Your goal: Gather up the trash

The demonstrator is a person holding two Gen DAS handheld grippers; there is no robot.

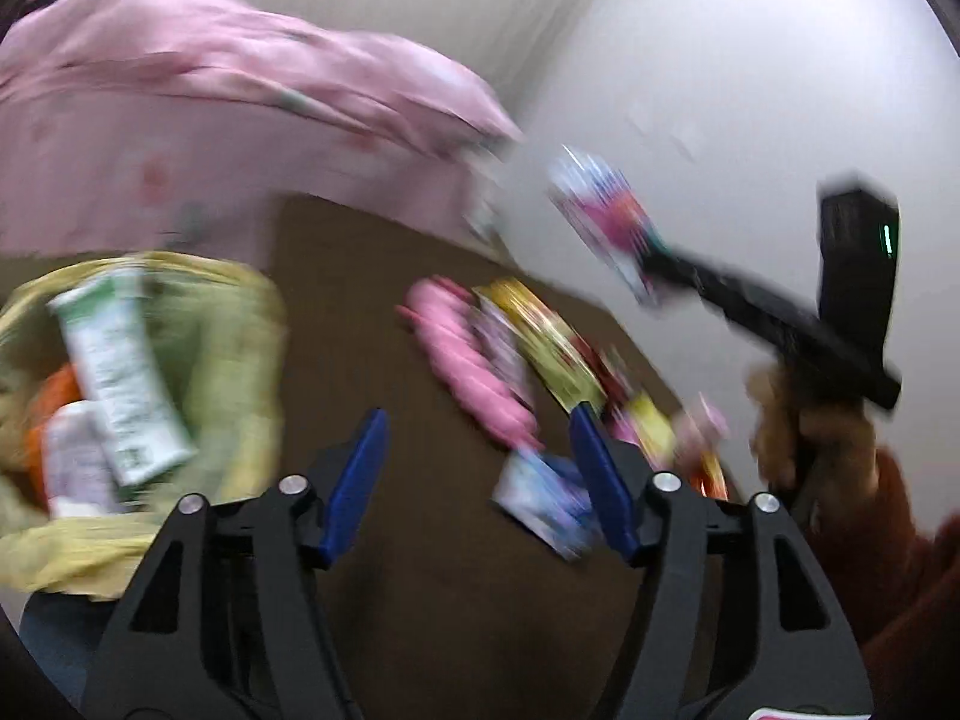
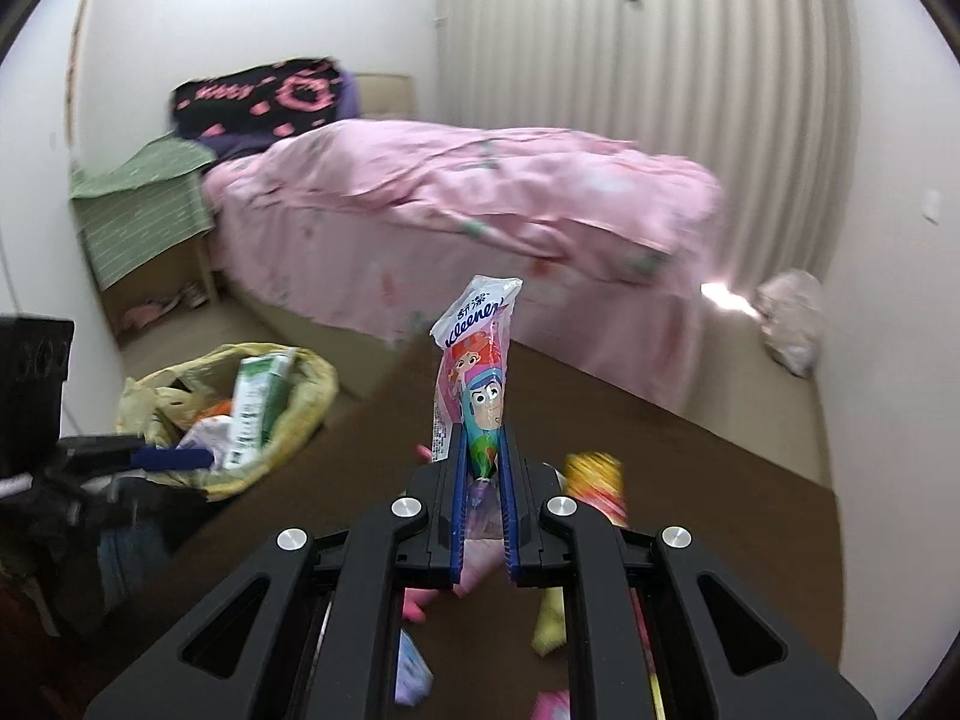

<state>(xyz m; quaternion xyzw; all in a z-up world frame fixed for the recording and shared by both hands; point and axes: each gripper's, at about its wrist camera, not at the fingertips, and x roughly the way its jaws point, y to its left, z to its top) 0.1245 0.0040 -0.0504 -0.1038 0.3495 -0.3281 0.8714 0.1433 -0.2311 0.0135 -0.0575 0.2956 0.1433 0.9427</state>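
Observation:
My right gripper (image 2: 485, 468) is shut on a Kleenex tissue pack (image 2: 477, 360) with cartoon print and holds it upright above the brown table (image 2: 690, 456). In the left wrist view the same pack (image 1: 600, 222) is raised at the tip of the right gripper (image 1: 648, 264), above the table. My left gripper (image 1: 477, 468) is open and empty over the table (image 1: 360, 330). A yellow trash bag (image 1: 234, 324) holding a green-white carton (image 1: 120, 372) sits to its left; the bag also shows in the right wrist view (image 2: 300, 408). Several wrappers (image 1: 540, 336) and a pink one (image 1: 468, 372) lie on the table.
A bed with a pink cover (image 2: 480, 192) stands behind the table. A green-covered nightstand (image 2: 138, 210) is at its left. A white bag (image 2: 792, 324) lies on the floor by the curtain. More wrappers (image 2: 594, 480) lie under my right gripper.

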